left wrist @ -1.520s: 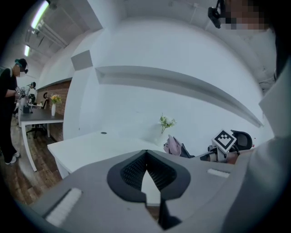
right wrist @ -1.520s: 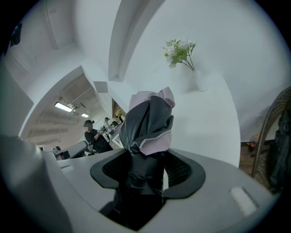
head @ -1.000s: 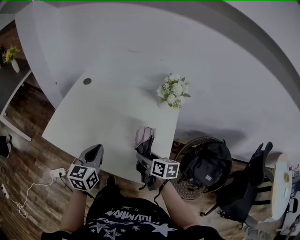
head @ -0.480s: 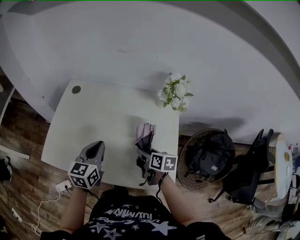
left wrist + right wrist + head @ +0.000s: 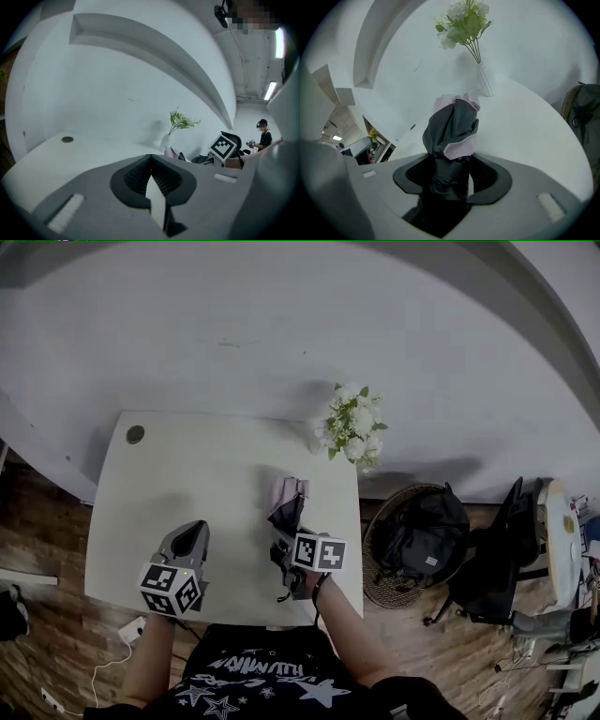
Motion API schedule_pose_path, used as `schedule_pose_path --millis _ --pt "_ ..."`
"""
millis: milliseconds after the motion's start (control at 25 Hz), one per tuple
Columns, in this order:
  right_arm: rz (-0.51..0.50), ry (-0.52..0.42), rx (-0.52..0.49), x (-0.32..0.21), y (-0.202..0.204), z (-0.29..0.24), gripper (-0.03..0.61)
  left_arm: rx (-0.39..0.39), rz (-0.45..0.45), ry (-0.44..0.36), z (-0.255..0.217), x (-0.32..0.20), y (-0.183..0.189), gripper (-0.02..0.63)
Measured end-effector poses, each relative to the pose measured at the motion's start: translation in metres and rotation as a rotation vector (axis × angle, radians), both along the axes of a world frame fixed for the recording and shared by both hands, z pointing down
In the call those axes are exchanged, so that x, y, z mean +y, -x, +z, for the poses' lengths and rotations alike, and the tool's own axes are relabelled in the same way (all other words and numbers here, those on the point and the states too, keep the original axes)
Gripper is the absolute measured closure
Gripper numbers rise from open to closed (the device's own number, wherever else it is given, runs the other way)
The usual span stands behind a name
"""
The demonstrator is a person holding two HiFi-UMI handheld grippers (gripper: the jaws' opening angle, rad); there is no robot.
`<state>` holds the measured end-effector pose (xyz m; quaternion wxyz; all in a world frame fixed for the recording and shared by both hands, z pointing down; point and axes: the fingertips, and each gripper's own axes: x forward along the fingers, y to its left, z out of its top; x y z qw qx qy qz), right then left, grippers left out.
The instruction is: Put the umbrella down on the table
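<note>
Umbrella (image 5: 287, 505): being held folded, near the flower vase (image 5: 352, 427) on the worktop (image 5: 187, 474).
Right gripper (image 5: 284, 545): being clamped around the umbrella.
Left gripper (image 5: 190, 542): being held narrow and empty, well apart from the flower vase.

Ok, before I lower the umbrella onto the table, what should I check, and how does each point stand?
1. Grip: ok. The right gripper has its jaws closed on the folded umbrella.
2. Landing spot: ok. The table is bare white around the umbrella.
3. Flower vase: ok. It stands apart, at the far right corner.
4. Left gripper: ok. It is shut, holds nothing, and sits off to the left of the umbrella.
5. Height above the table: cannot tell. No view shows whether the umbrella already touches the surface.
</note>
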<state>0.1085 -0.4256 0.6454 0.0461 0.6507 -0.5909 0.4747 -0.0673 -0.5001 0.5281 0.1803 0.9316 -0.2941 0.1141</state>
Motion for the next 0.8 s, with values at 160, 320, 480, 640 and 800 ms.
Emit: schedule_pose_path --millis 160,320,480,640,800 --pt "0.039 0.017 0.006 -0.010 -0.007 0.007 0.321 0.003 0.003 0.004 0.002 -0.015 -0.001 0.611" --pt "0.057 0.036 0.020 -0.019 -0.009 0.013 0.321 0.005 0.016 0.019 0.007 -0.022 -0.003 0.610" --pt "0.077 0.055 0.037 -0.026 -0.010 0.020 0.321 0.000 0.022 0.036 0.014 -0.024 -0.003 0.610" --pt "0.080 0.076 0.049 -0.031 -0.009 0.026 0.321 0.000 0.037 0.049 0.019 -0.023 -0.006 0.609" --pt "0.073 0.103 0.085 -0.030 -0.008 0.029 0.321 0.002 0.035 0.067 0.024 -0.022 -0.006 0.609"
